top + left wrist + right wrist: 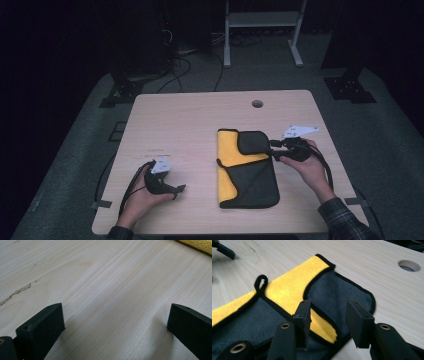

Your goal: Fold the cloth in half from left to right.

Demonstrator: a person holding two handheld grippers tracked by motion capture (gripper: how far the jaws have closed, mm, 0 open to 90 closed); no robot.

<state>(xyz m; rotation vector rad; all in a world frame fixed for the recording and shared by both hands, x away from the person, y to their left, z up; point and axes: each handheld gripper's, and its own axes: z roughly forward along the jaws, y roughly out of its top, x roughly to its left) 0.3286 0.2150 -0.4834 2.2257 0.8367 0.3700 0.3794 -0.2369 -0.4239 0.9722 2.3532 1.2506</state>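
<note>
Looking down from the high view, I see the folded yellow-and-grey cloth [247, 167] lying flat on the right half of the worktop [190, 120], its long side running away from me. One grey corner flap is folded over the yellow face at the far end, and a small black loop sticks out from the cloth's left edge.

My right tongs [274, 148] sit at the cloth's far right edge, beside that grey flap. From the right gripper view, the right tongs [328, 322] hover just over the flap's black-trimmed edge with the jaws part-way apart; the cloth [287, 290] lies below and between them, and I cannot see either pad pressing on it, so nothing is gripped.

My left tongs [179, 190] rest low on the bare wood at the near left, well apart from the cloth. In the left gripper view, the left tongs [115, 322] stand wide apart with plain wood grain between them, and a sliver of yellow cloth [200, 246] shows at the top right corner
</note>
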